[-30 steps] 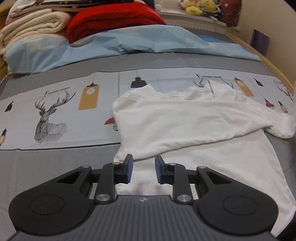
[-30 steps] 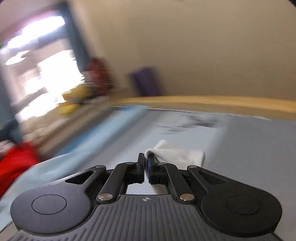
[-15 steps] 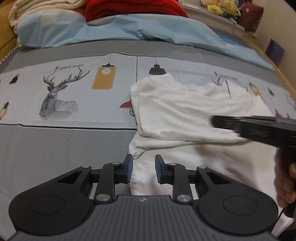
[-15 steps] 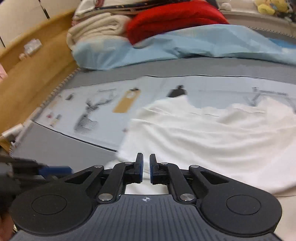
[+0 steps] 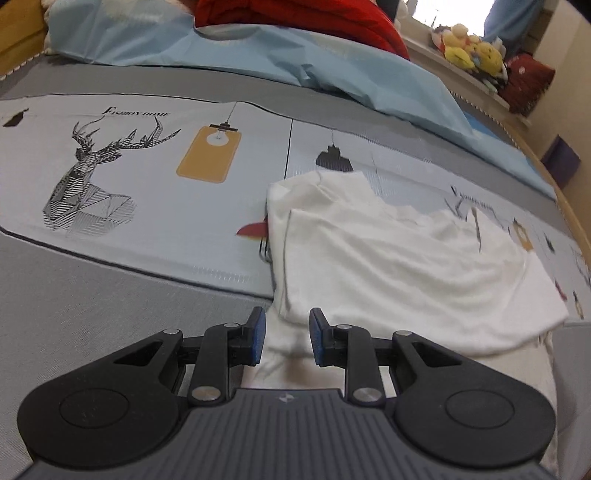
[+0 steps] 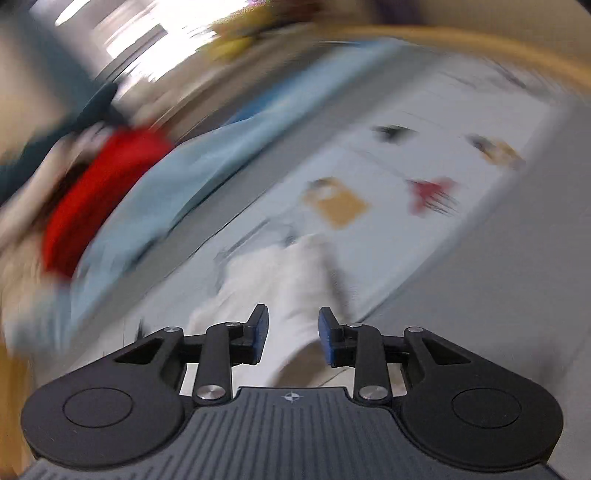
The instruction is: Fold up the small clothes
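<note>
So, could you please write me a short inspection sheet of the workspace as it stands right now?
Surface: grey bed cover with a printed pale panel, showing a deer and lamps.
Job's things: white cotton T-shirt, partly folded, one layer laid across the lower one.
Clutter: red blanket and light blue sheet at the far end.
Grippers: left gripper with jaws apart over the shirt's near edge, pads not pressing; right gripper with jaws opening, white cloth between them, view blurred.
Cables: nothing seen.
Surroundings: yellow plush toys on a ledge, wooden bed frame.
</note>
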